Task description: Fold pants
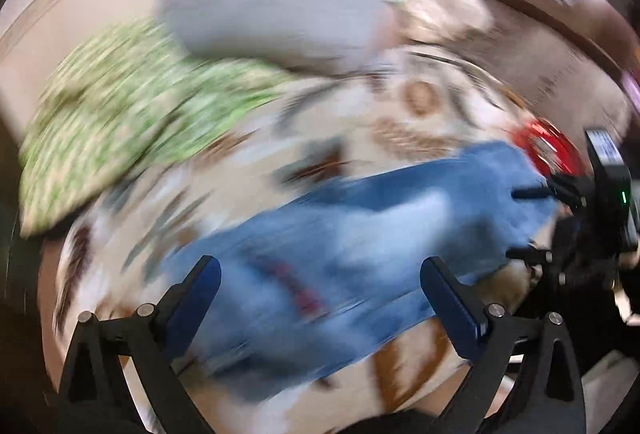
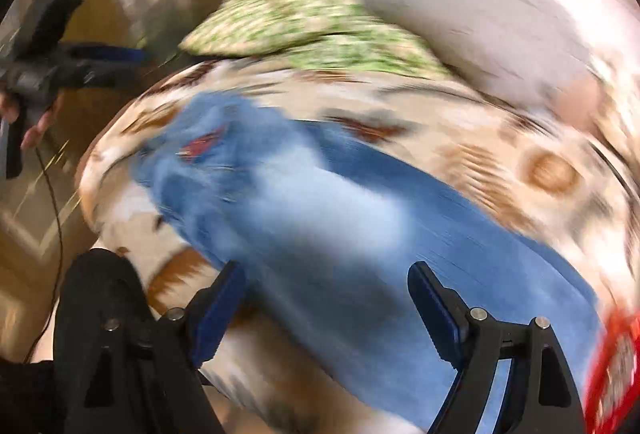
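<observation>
Both views are motion-blurred. Blue denim pants lie stretched across a patterned beige and brown bedspread; they also show in the right wrist view, with a red patch near their far left end. My left gripper is open and empty, its blue-padded fingers spread above the pants. My right gripper is open and empty above the pants. The right gripper also shows at the right edge of the left wrist view, open at the pants' end. The left gripper shows at the far left of the right wrist view.
A green patterned pillow and a grey pillow lie at the far side of the bed. They also show in the right wrist view, green and grey. A red object lies beside the pants' right end.
</observation>
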Motion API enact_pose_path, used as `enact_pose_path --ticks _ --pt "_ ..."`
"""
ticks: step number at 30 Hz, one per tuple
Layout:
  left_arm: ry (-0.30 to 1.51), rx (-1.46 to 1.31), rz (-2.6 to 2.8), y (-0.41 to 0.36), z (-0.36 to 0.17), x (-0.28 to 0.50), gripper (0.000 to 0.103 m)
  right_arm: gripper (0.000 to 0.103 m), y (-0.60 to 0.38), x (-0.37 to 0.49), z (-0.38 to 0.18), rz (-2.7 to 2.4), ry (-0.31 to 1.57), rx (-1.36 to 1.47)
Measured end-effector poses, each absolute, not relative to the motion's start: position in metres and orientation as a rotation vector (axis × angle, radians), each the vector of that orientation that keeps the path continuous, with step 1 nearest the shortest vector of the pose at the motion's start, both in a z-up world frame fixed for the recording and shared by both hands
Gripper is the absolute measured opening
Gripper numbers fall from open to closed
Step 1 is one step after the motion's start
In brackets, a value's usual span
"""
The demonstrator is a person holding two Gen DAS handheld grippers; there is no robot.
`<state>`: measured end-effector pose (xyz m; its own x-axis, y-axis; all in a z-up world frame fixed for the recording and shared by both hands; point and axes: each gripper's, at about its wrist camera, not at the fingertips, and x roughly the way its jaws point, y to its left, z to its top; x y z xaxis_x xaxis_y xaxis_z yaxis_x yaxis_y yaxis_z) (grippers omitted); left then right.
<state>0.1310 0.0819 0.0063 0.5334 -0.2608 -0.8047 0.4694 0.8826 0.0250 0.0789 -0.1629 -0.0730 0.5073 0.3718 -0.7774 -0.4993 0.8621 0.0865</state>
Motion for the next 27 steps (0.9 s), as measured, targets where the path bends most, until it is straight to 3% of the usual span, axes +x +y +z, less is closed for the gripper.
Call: enact_pose_path --ticks 9,15,27 --pt "0.906 0.464 -0.886 -0.125 -0.018 0.16 0.1 0.09 -0.346 0.043 -0.087 0.196 0.995 0.063" --pt "0.827 0.794 -1.112 -0.253 -0.06 0.171 0.1 0.09 -0.387 0.04 -0.103 0.14 1.01 0.137" --pt "1.074 0.991 -1.151 -0.364 -0.137 0.221 0.1 0.09 -0.423 0.037 -0.127 0.138 1.008 0.275"
